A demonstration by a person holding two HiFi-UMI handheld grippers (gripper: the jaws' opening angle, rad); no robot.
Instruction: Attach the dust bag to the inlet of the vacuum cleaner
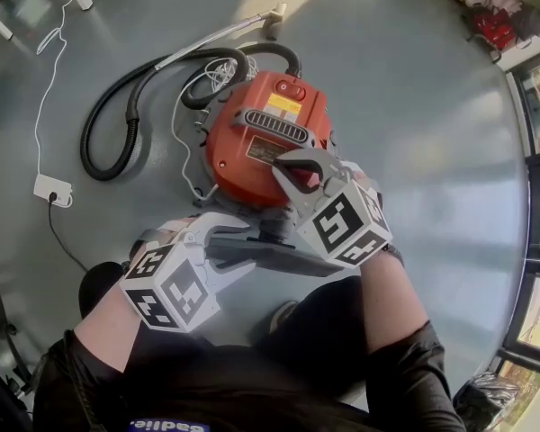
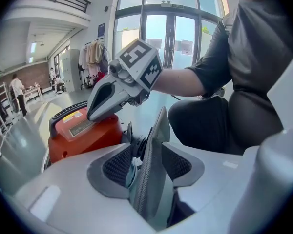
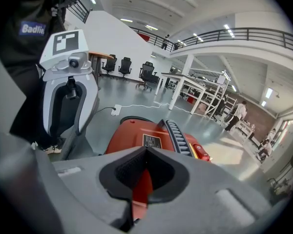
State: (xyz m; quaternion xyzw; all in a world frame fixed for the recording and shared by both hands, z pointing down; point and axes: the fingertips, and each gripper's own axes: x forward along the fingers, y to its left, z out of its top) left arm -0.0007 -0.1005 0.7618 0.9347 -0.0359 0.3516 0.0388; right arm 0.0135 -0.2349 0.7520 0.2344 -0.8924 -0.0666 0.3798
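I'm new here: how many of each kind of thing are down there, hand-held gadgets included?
Tools: 2 (left tool, right tool)
Vacuum cleaner: 1
Dust bag: 1
Black hose: 1
White socket box: 1
Total: 6

Vacuum cleaner (image 1: 252,142) shell: smooth glossy red plastic. Hose (image 1: 131,124): black matt plastic. Wand (image 1: 218,36): looks like bare metal. Dust bag (image 2: 156,130): grey woven cloth, coarse weave, matt. Left gripper (image 2: 149,164) body: matt light-grey plastic, jaws lined with black textured pads. Floor (image 1: 414,106): smooth grey, semi-gloss, mirrors window light.
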